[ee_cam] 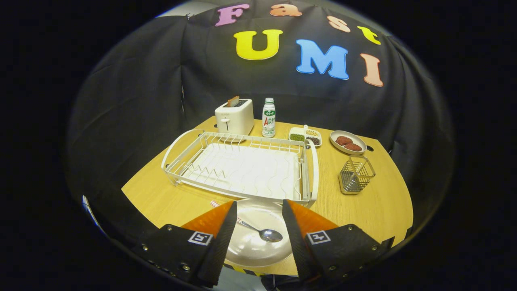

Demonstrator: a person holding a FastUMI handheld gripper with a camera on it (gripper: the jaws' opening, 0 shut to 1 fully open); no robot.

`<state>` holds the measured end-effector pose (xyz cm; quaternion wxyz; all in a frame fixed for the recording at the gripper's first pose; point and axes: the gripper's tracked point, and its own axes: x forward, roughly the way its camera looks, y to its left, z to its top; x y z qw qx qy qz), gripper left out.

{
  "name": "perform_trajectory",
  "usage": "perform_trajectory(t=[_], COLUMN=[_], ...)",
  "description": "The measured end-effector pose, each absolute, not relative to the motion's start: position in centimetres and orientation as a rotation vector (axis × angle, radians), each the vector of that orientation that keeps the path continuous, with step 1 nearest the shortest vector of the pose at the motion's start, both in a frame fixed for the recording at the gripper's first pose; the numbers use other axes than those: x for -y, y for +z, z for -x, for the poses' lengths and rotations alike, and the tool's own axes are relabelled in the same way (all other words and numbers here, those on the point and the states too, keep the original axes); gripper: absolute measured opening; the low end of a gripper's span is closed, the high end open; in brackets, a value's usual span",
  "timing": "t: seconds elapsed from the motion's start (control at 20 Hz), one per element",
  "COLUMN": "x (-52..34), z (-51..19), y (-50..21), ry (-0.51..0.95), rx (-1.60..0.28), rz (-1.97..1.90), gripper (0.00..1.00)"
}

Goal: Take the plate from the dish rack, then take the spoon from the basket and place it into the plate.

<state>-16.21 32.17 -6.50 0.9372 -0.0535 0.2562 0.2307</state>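
Spoon (264,233) lies in plate (258,238) — between the fingers (220,226), spread wide, empty.

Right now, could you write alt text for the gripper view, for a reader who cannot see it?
A spoon lies in a white plate between the open fingers of the hand-held gripper, on a wooden table. Just beyond stands an empty white dish rack, with a wire basket beside it and a toaster behind.
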Motion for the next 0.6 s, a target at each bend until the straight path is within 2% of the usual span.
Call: perform_trajectory(t=[0.2,0.6], x=[-31.9,-29.6], z=[15.4,11.6], y=[-3.9,6.9], ry=[0.458,0.383], rx=[-0.453,-0.178], rz=[0.097,0.093], gripper=[0.70,0.70])
